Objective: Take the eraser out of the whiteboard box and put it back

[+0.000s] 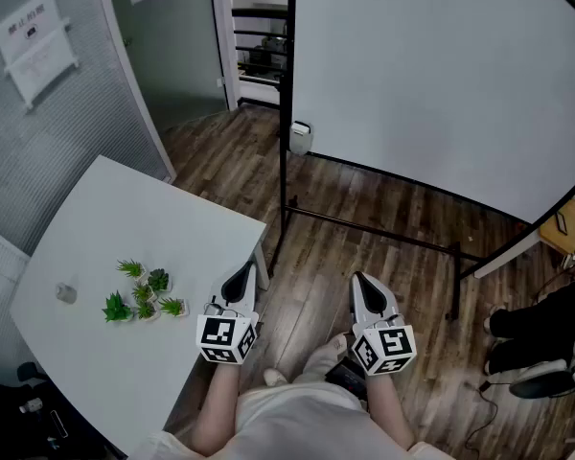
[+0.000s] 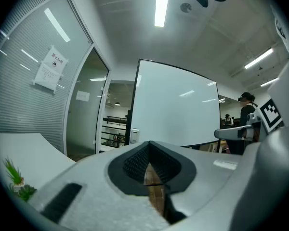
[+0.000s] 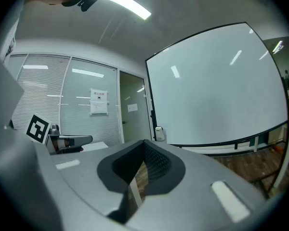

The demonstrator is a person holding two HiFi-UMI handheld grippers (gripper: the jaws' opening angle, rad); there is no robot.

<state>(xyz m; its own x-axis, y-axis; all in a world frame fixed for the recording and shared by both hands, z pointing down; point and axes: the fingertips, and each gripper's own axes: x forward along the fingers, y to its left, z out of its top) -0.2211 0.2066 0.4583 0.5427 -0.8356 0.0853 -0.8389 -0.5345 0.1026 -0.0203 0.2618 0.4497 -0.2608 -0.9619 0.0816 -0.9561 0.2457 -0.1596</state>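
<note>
Up at twelve o'clock in the head view, the whiteboard box (image 1: 301, 137) shows as a small white case just beside the black upright (image 1: 286, 84), at the lower left corner of the whiteboard (image 1: 441, 75). The eraser, I judge, sits inside it, but it's too small and far off to make out.

Nothing of the task is done. This is the approach, with both tools well apart from the box. Down at six o'clock the left gripper (image 1: 241, 278) and right gripper (image 1: 366, 290) are held level, side by side. The left one's fingers (image 2: 135, 163) are pressed together on nothing, and the right gripper view shows the same closed, empty pair.

Next move, as I read it: step forward over the wooden floor (image 1: 364, 190), spread one pair of fingers, and reach into the box to pinch the eraser.

Around us, the white bench (image 1: 96, 257) fills eight o'clock. It carries a cluster of little green plants (image 1: 144, 295), with a small grey thing (image 1: 67, 293) at their nine o'clock. The bench corner juts out just beside the left gripper, so that side is tight. The stand's low rail (image 1: 383, 233) crosses at one o'clock, between us and the board, and could catch a foot. Someone's dark legs and shoes (image 1: 522, 343) sit at four o'clock, off the likely route.
</note>
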